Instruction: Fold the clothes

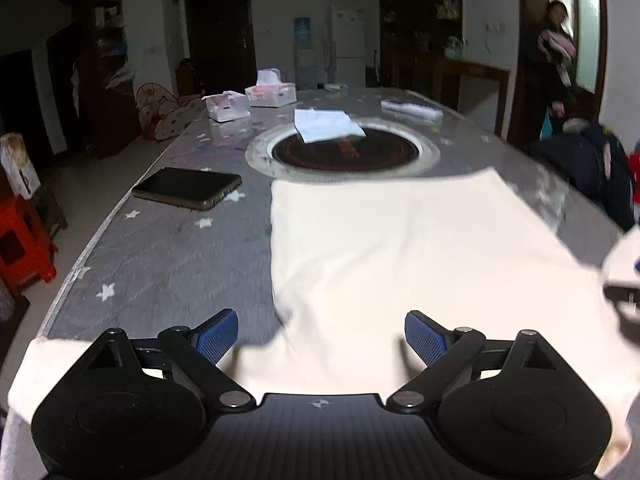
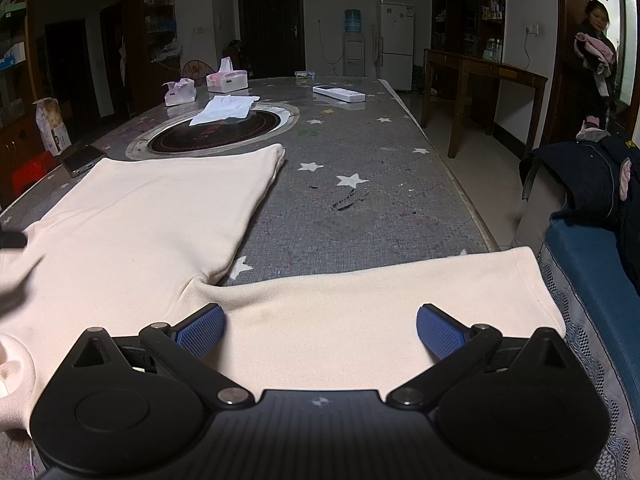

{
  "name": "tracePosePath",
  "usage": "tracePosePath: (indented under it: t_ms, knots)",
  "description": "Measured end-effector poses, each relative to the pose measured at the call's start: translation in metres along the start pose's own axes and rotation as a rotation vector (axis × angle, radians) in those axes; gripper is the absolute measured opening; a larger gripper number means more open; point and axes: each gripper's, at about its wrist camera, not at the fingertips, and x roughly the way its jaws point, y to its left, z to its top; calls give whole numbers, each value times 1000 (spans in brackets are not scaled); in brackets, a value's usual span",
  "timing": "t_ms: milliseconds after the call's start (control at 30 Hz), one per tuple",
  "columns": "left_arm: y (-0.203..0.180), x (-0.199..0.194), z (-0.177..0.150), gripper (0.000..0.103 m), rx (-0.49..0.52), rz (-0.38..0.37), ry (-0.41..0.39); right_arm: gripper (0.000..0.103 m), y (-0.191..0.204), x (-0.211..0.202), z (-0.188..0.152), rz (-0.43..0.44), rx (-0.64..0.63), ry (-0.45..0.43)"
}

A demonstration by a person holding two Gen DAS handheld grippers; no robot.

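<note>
A cream long-sleeved shirt (image 2: 132,216) lies spread flat on the grey star-patterned tabletop (image 2: 360,184), its body running away from the cameras toward the round dark burner (image 2: 216,132) set into the surface, and its hem reaching just short of that ring. The left hand-held gripper (image 1: 320,336) hovers low over the near part of the shirt's body, its blue pads (image 1: 218,336) spread wide apart with nothing between them; the cloth lies directly under and ahead of it. The right hand-held gripper (image 2: 320,330) is likewise spread wide and empty, poised above the sleeve (image 2: 400,292) that stretches sideways to the right, its cuff ending near the tabletop's edge beside a blue-covered seat (image 2: 592,280). Whether either one touches the fabric cannot be told. In the right wrist view the neckline (image 2: 12,364) shows at the lower left. A dark phone (image 1: 188,188) rests on the tabletop just left of the shirt's far corner, and a white remote (image 2: 338,93), tissue boxes (image 2: 226,80) and a loose white cloth (image 2: 224,110) lie farther off.
</note>
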Motion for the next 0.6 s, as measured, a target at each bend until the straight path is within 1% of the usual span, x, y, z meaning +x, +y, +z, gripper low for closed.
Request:
tracePosePath:
  t_ms: [67, 167, 400, 533, 600]
  knots:
    - [-3, -2, -6, 93, 15, 5, 10, 103, 0, -2, 1, 1, -3, 8]
    - [-3, -7, -10, 93, 10, 5, 15, 103, -2, -12, -2, 3, 13, 11]
    - [-17, -15, -3, 95, 22, -36, -14, 103, -3, -26, -17, -13, -20, 10]
    - [-29, -19, 0, 95, 34, -68, -26, 102, -27, -38, -15, -69, 42, -15]
    - [-36, -20, 1, 95, 42, -90, -28, 100, -44, -40, -17, -103, 84, -15]
